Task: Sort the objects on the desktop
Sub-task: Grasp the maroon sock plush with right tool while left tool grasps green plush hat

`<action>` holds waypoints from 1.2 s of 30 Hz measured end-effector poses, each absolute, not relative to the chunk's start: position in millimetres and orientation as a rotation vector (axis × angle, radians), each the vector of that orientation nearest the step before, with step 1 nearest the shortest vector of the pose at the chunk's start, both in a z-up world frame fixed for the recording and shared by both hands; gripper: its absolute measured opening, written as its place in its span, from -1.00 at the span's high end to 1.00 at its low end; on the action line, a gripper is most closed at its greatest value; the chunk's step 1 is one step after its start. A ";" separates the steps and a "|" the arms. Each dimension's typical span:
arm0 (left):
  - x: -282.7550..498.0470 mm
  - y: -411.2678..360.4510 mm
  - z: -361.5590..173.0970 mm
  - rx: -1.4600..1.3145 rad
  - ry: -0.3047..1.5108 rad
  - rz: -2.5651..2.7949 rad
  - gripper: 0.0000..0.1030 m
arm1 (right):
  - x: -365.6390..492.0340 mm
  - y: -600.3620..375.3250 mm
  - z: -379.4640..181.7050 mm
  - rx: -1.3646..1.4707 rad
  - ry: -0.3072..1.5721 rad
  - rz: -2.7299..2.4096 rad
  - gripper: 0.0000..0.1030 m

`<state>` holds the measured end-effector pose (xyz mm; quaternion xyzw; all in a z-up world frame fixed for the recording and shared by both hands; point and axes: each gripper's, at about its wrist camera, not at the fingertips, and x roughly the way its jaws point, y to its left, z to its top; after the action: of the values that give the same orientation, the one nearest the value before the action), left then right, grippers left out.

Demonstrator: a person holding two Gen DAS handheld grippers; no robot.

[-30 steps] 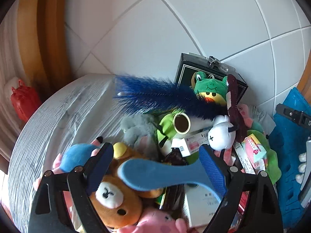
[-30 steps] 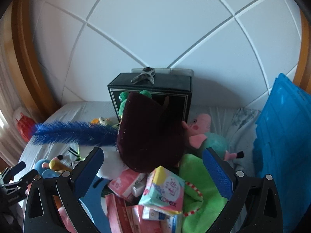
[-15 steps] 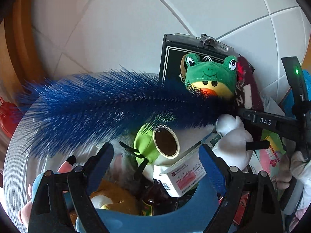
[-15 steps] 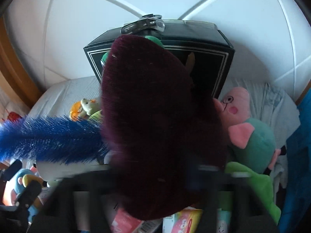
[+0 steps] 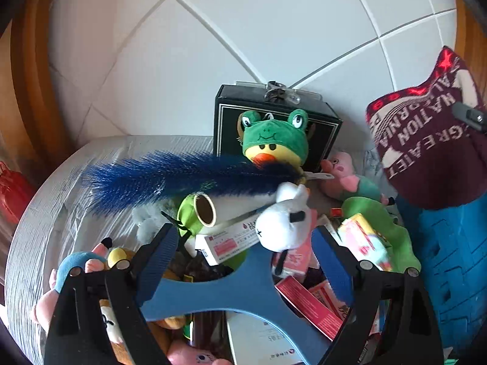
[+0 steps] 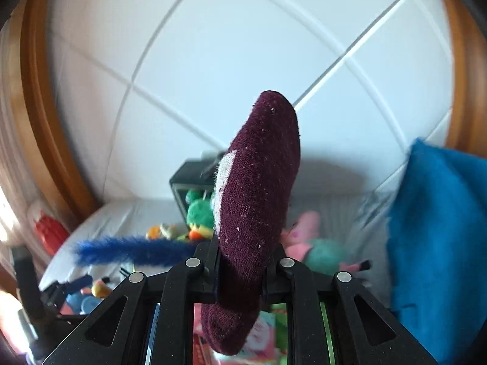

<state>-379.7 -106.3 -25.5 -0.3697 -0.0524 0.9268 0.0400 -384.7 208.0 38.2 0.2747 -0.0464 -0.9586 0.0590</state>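
Observation:
My right gripper (image 6: 240, 269) is shut on a maroon sock (image 6: 255, 206), which stands up between the jaws, lifted above the pile. The same sock (image 5: 426, 140), with white lettering, shows at the upper right of the left wrist view. My left gripper (image 5: 243, 249) is open and empty, hovering over a heap of objects: a blue bristle brush (image 5: 170, 176), a white plush (image 5: 283, 222), a frog-hat duck plush (image 5: 274, 140), a tape roll (image 5: 204, 210) and small boxes (image 5: 231, 240). A blue flat handle (image 5: 231, 292) lies between its fingers.
A black box (image 5: 225, 121) stands at the back against the white tiled wall. A blue crate (image 5: 447, 267) stands at the right. A pig plush (image 5: 344, 173), a bear plush (image 5: 112, 328) and a green cloth (image 5: 392, 228) lie in the pile. A red object (image 5: 12, 188) sits far left.
My right gripper has closed on the maroon sock and lifted it up and away from the pile. My left gripper has pulled back a little from the brush and stayed open.

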 end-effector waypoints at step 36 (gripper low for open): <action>-387.1 140.8 -24.5 -1.087 0.118 2.769 0.90 | -197.4 590.5 75.8 1.031 -0.315 -3.158 0.66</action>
<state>-387.1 140.8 -24.5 -0.3639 0.0397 0.9270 0.0821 -197.4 590.5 75.8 0.3075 -0.0941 -0.9419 -0.0976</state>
